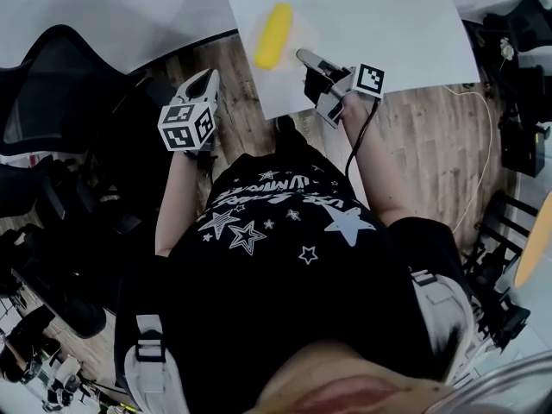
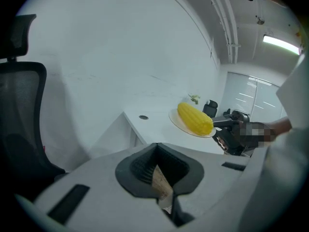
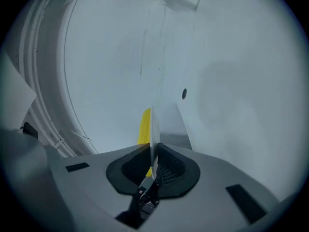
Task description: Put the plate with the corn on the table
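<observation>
A yellow corn cob (image 1: 273,34) lies on a pale round plate (image 1: 302,31) over the near left part of the white table (image 1: 388,33). My right gripper (image 1: 307,58) is shut on the plate's near rim. In the right gripper view the plate (image 3: 153,124) shows edge-on between the jaws, with the corn (image 3: 143,127) behind it. I cannot tell whether the plate rests on the table. My left gripper (image 1: 205,79) hangs left of the table over the floor, shut and holding nothing. Its view shows the corn (image 2: 194,118), plate (image 2: 179,122) and right gripper (image 2: 227,124).
Black office chairs (image 1: 52,84) crowd the left side, one close by in the left gripper view (image 2: 19,120). A cable (image 1: 470,145) trails over the wooden floor at the right, near dark equipment (image 1: 522,136). The table has a small round hole (image 2: 143,117) near its corner.
</observation>
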A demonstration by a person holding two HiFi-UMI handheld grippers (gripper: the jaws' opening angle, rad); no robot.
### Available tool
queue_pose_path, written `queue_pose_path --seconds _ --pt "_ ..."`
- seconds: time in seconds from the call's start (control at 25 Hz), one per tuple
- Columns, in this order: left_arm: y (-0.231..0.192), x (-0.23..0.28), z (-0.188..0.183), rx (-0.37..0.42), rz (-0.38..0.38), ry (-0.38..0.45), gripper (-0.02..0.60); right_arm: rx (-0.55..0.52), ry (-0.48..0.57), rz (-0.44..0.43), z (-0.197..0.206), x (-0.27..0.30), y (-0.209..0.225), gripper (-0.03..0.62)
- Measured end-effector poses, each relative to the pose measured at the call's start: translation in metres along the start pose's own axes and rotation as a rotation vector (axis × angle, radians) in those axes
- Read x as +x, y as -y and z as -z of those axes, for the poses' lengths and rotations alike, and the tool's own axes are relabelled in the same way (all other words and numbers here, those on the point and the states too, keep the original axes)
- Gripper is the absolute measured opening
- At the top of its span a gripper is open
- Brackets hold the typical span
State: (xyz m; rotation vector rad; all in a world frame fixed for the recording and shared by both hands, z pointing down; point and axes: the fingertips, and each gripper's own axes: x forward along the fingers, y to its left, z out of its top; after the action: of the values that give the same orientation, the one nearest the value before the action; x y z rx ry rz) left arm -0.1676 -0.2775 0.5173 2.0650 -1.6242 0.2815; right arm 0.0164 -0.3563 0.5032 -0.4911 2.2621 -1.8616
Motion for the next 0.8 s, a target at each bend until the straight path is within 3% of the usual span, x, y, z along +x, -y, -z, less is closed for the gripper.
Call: queue_pose_path --seconds 0.36,0.8 --pt "0.000 0.054 -0.022 -0.032 -0.078 -0.017 0.005 0.006 -0.137 -0.006 -0.059 0.030 0.024 0.035" --pt "-0.018 0.088 -0.017 -0.109 -0.182 -0.026 0.005 0.003 -0.327 0.010 -0.083 0.070 0.069 0.035"
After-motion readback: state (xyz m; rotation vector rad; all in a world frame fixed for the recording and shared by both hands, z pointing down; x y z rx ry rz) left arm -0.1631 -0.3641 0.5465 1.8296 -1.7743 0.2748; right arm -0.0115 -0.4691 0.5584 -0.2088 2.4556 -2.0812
